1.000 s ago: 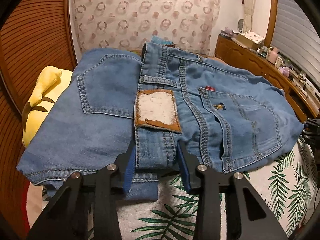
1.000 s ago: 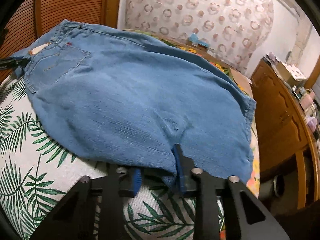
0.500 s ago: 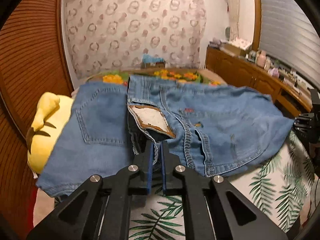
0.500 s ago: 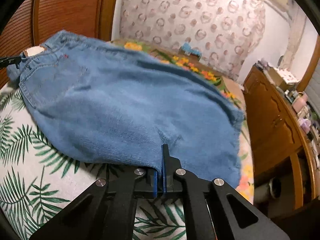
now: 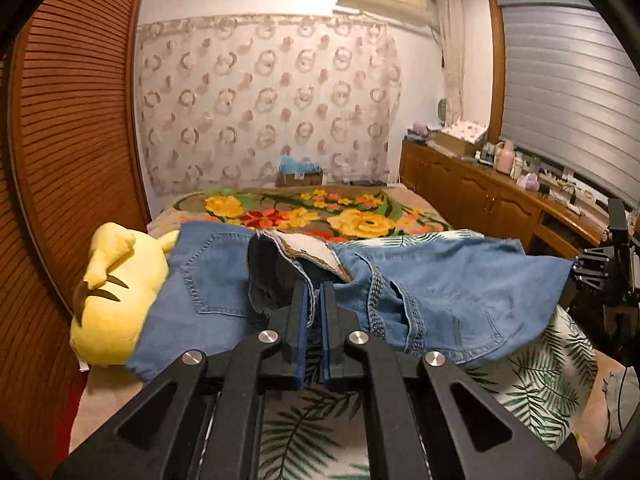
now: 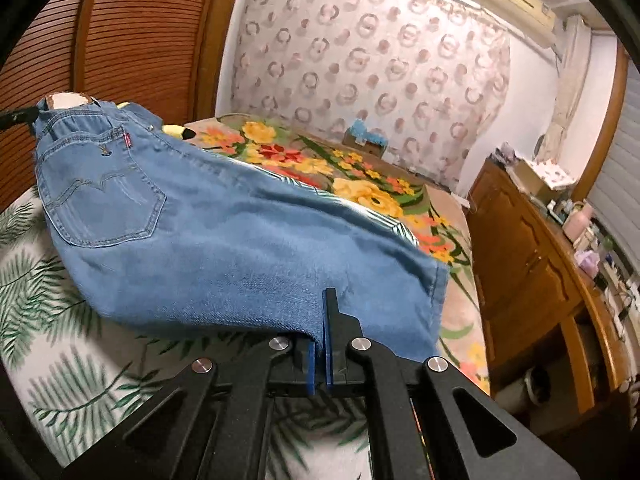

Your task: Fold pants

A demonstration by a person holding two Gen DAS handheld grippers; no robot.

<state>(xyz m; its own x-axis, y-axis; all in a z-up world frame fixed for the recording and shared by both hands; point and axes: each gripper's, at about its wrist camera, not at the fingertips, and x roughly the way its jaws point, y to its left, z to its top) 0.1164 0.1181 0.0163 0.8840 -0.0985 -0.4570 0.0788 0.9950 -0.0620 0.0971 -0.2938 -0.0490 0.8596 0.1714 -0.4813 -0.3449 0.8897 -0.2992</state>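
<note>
Blue jeans [image 5: 440, 292] lie folded across the leaf-print bed sheet [image 5: 532, 392], and their near edge hangs lifted off it. My left gripper [image 5: 314, 294] is shut on the waistband just below the tan leather patch [image 5: 310, 250]. My right gripper [image 6: 322, 320] is shut on the near edge of the folded leg cloth [image 6: 220, 248], with its left finger hidden under the denim. In the right wrist view the left gripper [image 6: 18, 117] shows at the far left, at the waistband. The right gripper [image 5: 600, 272] sits at the leg end in the left wrist view.
A yellow plush toy [image 5: 120, 292] lies against the jeans' left side. A floral blanket [image 5: 320, 210] covers the far half of the bed. A wooden cabinet [image 6: 532, 260] with clutter on top runs along the right. A louvred wooden door [image 5: 72, 120] stands at the left.
Both grippers went from open around the denim edge to shut on it. They then rose and drew the near edge of the jeans up off the sheet.
</note>
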